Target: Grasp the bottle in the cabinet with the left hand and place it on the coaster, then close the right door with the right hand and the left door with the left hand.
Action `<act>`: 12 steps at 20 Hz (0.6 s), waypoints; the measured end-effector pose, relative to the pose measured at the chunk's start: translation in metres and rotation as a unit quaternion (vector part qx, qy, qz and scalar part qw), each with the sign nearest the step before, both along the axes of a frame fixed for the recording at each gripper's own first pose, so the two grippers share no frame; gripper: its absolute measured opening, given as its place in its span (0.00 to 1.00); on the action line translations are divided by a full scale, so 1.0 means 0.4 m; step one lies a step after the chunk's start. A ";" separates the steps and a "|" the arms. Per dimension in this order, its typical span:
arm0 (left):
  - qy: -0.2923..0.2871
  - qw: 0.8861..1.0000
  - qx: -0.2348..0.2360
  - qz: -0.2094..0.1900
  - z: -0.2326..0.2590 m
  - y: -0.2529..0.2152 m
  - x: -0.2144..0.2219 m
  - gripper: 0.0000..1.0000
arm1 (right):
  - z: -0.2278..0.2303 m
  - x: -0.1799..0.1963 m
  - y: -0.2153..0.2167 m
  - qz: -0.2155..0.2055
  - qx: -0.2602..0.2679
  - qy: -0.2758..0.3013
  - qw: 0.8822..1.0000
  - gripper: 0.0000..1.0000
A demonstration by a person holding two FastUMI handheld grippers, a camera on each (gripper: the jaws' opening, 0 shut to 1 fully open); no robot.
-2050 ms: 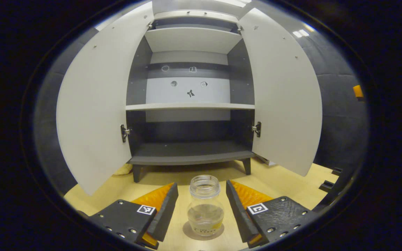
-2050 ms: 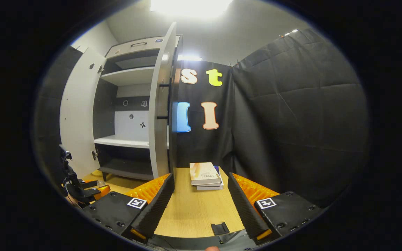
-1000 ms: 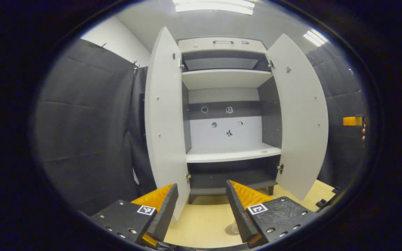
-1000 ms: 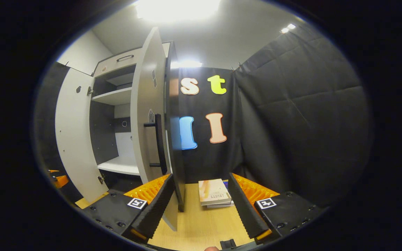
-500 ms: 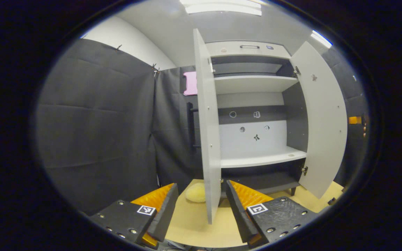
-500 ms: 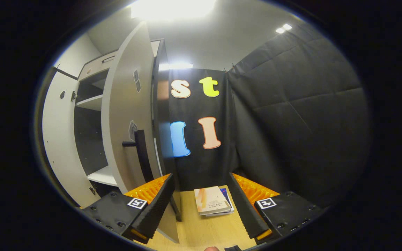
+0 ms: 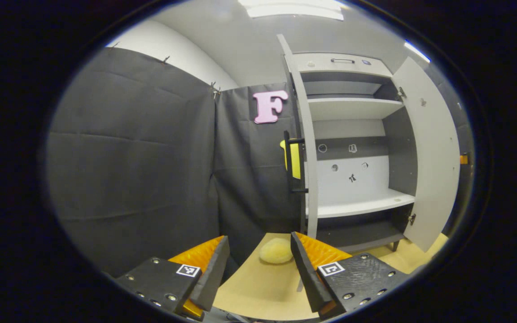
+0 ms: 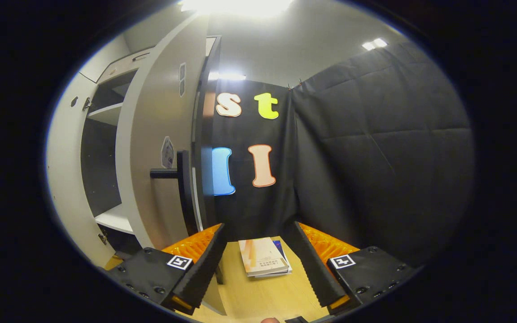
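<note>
In the left gripper view the grey cabinet (image 7: 352, 134) stands open with bare shelves. Its left door (image 7: 311, 179) appears edge-on just past my left gripper (image 7: 258, 269), and the door's black handle (image 7: 289, 163) faces the booth wall. My left gripper is open with nothing between its fingers. The right door (image 7: 433, 157) hangs wide open at the far side. In the right gripper view the right door's outer face (image 8: 151, 134) is close on the left with its black handle (image 8: 181, 188). My right gripper (image 8: 258, 264) is open and empty beside that door's lower edge.
A pale yellow round lump (image 7: 275, 251) lies on the wooden table (image 7: 258, 287) by the left door's foot. A short stack of books (image 8: 263, 258) lies on the table ahead of the right gripper. Black cloth walls close in on both sides.
My left gripper has left the bottle on the coaster and swung left, outside the left door. My right gripper has come nearer the right door's outer face and handle.
</note>
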State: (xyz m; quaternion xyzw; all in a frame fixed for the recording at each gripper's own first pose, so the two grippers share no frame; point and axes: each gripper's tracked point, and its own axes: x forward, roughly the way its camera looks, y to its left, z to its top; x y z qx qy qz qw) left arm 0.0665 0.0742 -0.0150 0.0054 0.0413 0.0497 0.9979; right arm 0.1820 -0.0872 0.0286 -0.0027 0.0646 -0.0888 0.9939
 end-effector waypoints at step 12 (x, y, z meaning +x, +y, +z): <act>0.000 0.999 -0.027 -0.020 -0.037 0.070 0.067 0.81 | 0.012 -0.026 0.129 0.007 -0.019 -0.002 1.000 0.91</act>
